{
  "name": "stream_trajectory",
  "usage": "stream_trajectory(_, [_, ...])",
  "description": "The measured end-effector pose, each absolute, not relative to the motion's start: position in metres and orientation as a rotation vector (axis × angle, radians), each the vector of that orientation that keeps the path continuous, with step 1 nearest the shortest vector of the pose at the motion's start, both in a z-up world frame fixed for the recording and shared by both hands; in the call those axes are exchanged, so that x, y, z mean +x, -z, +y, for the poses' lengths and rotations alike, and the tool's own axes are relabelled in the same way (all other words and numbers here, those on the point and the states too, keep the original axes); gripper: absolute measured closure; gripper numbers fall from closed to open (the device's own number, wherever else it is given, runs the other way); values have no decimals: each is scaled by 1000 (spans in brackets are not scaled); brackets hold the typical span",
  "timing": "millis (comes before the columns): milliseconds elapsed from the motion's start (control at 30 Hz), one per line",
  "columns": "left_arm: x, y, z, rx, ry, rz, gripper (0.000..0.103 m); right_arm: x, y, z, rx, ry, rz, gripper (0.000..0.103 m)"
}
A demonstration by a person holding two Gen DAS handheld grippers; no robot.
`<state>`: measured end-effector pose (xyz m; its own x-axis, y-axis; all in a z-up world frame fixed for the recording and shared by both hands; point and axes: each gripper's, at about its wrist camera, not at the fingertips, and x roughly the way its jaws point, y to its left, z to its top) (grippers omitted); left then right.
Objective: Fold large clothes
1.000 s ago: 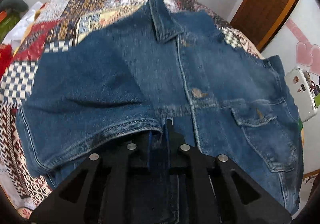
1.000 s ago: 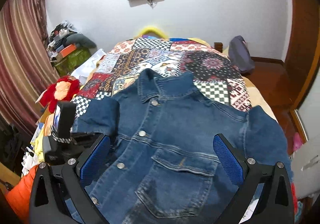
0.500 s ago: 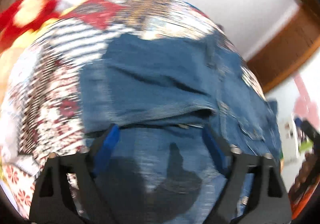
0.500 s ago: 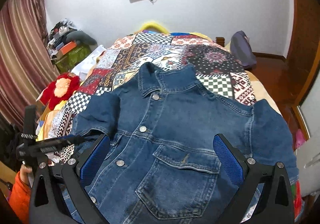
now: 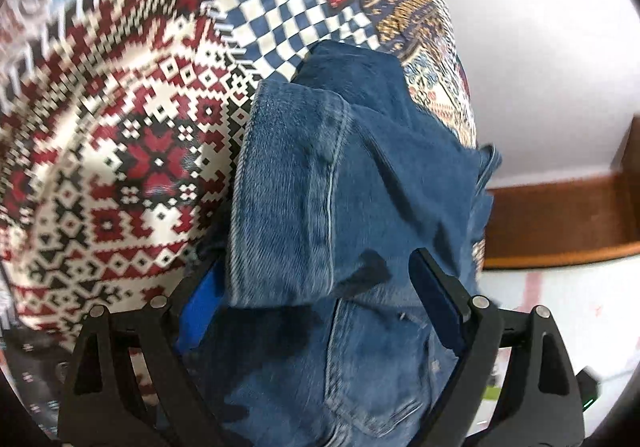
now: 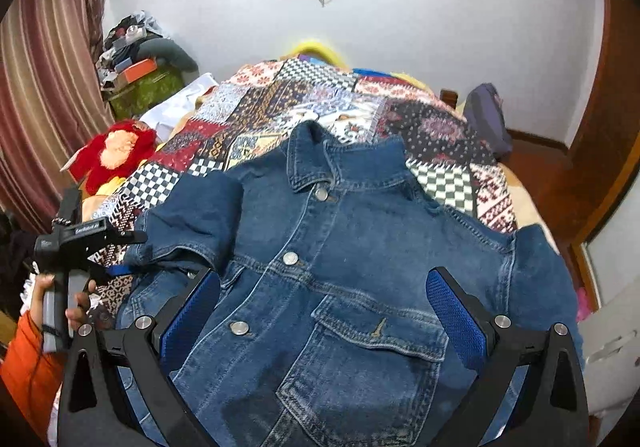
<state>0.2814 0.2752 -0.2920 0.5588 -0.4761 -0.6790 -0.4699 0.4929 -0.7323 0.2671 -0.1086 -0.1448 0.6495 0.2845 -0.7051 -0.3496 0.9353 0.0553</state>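
Left gripper (image 5: 316, 303) gapes wide, sleeve (image 5: 288, 187) loose between its jaws at frame centre; right gripper (image 6: 320, 311) wide over jacket (image 6: 360, 247).

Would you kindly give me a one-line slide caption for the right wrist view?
Open right claw hovers over a buttoned denim jacket spread on a patchwork quilt.

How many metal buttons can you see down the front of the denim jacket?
3 on the denim jacket: one at the collar, one mid-chest, one lower by the pocket. More may sit lower, hidden behind the right gripper.
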Motion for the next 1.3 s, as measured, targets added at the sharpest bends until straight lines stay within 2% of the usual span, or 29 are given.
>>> stream_trajectory(33, [284, 294, 277, -1126, 3, 1032, 15, 267, 144, -110, -92, -358, 781, 0])
stream_trajectory(100, [287, 291, 277, -1112, -25, 1034, 26, 268, 145, -111, -103, -354, 788, 0])
stream_trajectory(167, [289, 286, 276, -1046, -61, 1053, 55, 271, 149, -112, -115, -346, 807, 0])
stream_trajectory(233, [288, 278, 274, -967, -78, 1062, 72, 273, 154, -114, -113, -345, 819, 0])
stream_trajectory(333, [283, 262, 274, -897, -74, 1039, 81, 274, 159, -118, -90, -351, 833, 0])
stream_trajectory(600, [281, 154, 232, -479, -74, 899, 85, 272, 159, -134, -47, -363, 812, 0])
stream_trajectory(667, [286, 126, 213, -400, -48, 850, 91, 271, 158, -139, -41, -359, 804, 0])
stream_trajectory(933, [324, 55, 111, -258, 183, 724, 95, 271, 148, -175, 7, -308, 767, 0])
stream_trajectory(1133, [357, 62, 23, -176, 355, 765, 96, 269, 133, -211, 37, -245, 730, 0])
stream_trajectory(1300, [367, 112, -34, -136, 486, 910, 96, 268, 132, -242, 84, -210, 740, 0])
